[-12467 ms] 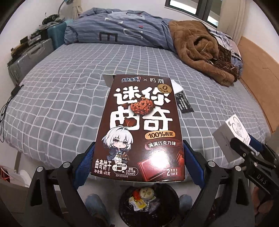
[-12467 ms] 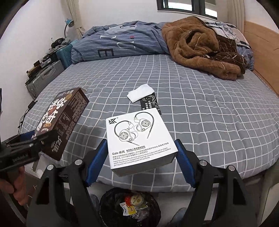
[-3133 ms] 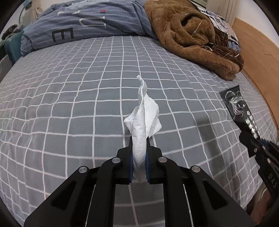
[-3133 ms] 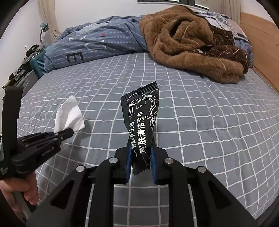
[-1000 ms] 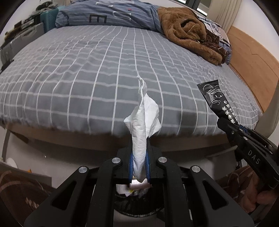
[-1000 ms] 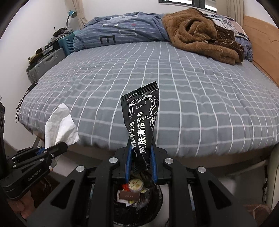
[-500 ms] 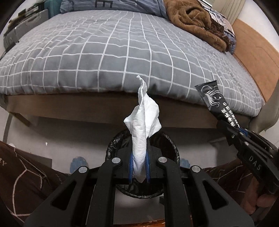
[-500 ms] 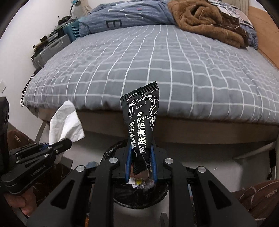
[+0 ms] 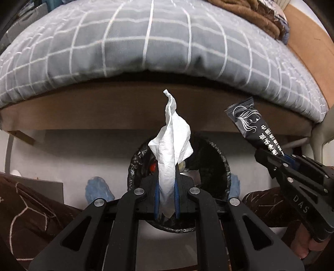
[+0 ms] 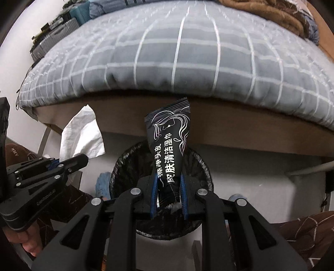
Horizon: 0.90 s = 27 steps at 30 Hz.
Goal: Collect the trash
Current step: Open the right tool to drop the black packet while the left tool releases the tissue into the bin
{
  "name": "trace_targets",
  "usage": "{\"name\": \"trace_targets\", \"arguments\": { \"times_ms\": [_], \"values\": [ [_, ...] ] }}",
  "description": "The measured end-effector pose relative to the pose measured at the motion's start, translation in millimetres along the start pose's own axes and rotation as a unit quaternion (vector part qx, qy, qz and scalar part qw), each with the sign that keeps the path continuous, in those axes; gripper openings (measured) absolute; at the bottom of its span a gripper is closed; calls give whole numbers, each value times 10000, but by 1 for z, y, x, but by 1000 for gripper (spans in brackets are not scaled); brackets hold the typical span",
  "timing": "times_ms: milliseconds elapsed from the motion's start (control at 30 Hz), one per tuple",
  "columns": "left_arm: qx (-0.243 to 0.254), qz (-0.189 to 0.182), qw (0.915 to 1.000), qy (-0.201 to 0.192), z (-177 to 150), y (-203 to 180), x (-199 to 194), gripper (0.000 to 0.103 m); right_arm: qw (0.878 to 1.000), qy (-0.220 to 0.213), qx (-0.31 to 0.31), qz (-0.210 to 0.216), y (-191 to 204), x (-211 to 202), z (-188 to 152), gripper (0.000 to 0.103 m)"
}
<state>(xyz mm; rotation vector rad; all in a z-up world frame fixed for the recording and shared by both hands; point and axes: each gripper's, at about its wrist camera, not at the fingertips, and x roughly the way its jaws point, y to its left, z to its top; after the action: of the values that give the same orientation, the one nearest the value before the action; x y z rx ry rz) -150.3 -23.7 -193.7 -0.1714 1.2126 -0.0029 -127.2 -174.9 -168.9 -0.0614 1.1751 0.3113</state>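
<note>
White tissue (image 9: 172, 150) stands upright, pinched at its lower end in the left gripper (image 9: 166, 199), directly above the mouth of the black-lined trash bin (image 9: 217, 158) on the floor. Black sachet (image 10: 170, 146) stands upright, clamped at its lower end in the right gripper (image 10: 168, 195), likewise over the bin. Both tools point forward and downward at the bin, side by side, jaws narrow on their loads. Sachet bears white line art of a woman's head and Chinese characters, partly readable as "头皮清洁湿巾". Right tool's side reads "DAS"; left tool's side reads "GenRobot.AI". Bin holds mixed rubbish, not identifiable. Behind the bin: bed (image 9: 146, 41) with grey white-grid cover over a wooden frame. Brown blanket (image 10: 271, 12) lies at the bed's far right.
</note>
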Motion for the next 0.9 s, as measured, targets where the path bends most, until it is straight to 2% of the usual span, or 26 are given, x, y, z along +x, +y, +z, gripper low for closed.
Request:
{"name": "trace_targets", "arguments": {
  "times_ms": [300, 500, 567, 600, 667, 767, 900],
  "values": [
    [-107, 40, 9994, 336, 2, 2, 30, 10, 9987, 495, -73, 10, 3, 41, -6, 20],
    [-186, 21, 9989, 427, 1, 0, 34, 10, 9986, 508, -137, 24, 8, 45, -7, 33],
    [-197, 9, 9989, 432, 4, 0, 35, 10, 9989, 453, -129, 12, 8, 46, -6, 44],
    [-190, 10, 9989, 430, 4, 1, 34, 10, 9991, 418, -112, 2, 7, 44, -6, 47],
    [-196, 5, 9989, 431, 3, 2, 34, 10, 9993, 367, -77, -27, 6, 43, -5, 63],
    [-198, -3, 9989, 424, 3, 5, 32, 10, 9997, 238, 4, -68, 0, 36, -3, 75],
    [-206, -22, 9989, 428, 2, 4, 34, 10, 9998, 73, 159, -109, -12, 25, 0, 86]
  ]
}}
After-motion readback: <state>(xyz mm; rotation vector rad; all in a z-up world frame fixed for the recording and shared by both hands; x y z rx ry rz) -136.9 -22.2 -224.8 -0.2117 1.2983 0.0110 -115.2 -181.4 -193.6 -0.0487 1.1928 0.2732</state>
